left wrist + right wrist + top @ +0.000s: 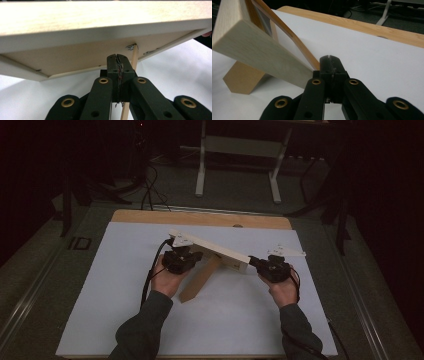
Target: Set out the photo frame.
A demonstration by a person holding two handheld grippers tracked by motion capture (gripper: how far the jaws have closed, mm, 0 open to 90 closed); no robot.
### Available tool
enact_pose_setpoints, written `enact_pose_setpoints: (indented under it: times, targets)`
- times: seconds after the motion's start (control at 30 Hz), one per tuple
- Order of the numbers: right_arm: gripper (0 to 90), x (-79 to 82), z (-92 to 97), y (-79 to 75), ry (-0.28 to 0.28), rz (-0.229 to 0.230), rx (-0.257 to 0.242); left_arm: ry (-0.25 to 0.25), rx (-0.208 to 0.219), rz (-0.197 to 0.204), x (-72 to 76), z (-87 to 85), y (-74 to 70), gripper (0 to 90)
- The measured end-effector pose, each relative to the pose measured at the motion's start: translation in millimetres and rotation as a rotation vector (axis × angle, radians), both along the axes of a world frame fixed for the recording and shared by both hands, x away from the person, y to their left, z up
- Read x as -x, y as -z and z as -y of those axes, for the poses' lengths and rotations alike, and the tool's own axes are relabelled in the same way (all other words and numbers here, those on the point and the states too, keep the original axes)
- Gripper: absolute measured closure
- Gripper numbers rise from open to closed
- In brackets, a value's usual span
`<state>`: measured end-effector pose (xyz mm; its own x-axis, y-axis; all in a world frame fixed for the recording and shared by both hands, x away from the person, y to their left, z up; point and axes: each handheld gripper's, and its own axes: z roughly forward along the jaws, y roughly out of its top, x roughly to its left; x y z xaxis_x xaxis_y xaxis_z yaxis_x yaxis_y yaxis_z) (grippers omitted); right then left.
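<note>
Near the tabletop's middle, a wooden frame (212, 250) stands tilted on its prop (200, 279), the left gripper (186, 260) and right gripper (260, 263) at either end with jaws closed empty; nudging evenly should keep it standing.

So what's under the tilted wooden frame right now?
Under the frame a wooden prop leg slants down to the white sheet. The left gripper, jaws shut, sits below it. The frame's front face is hidden.
</note>
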<state>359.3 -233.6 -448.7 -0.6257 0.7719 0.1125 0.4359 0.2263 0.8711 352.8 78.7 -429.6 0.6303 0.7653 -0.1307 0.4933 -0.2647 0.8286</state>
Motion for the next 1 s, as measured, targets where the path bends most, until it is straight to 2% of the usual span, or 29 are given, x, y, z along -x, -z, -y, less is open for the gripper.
enact_pose_setpoints:
  times: [0.23, 0.33, 0.53, 1.0]
  targets:
    - [89.9, -1.4, 0.2, -0.2, 0.0, -0.004, -0.009, -0.004, 0.004, 0.0, -2.2, 5.1, -0.3, 90.0]
    - [90.0, -2.9, -0.9, -0.8, -0.006, -0.002, 0.009, -0.006, 0.011, 0.003, -3.0, 8.6, -1.7, 90.0]
    - [90.0, -3.5, -1.8, -2.6, -0.011, -0.001, 0.014, -0.005, 0.018, 0.008, -3.1, 11.3, -3.6, 90.0]
    - [90.0, -6.0, -5.1, -5.6, -0.025, 0.001, 0.006, 0.018, 0.015, 0.003, -4.2, 22.9, -2.4, 90.0]
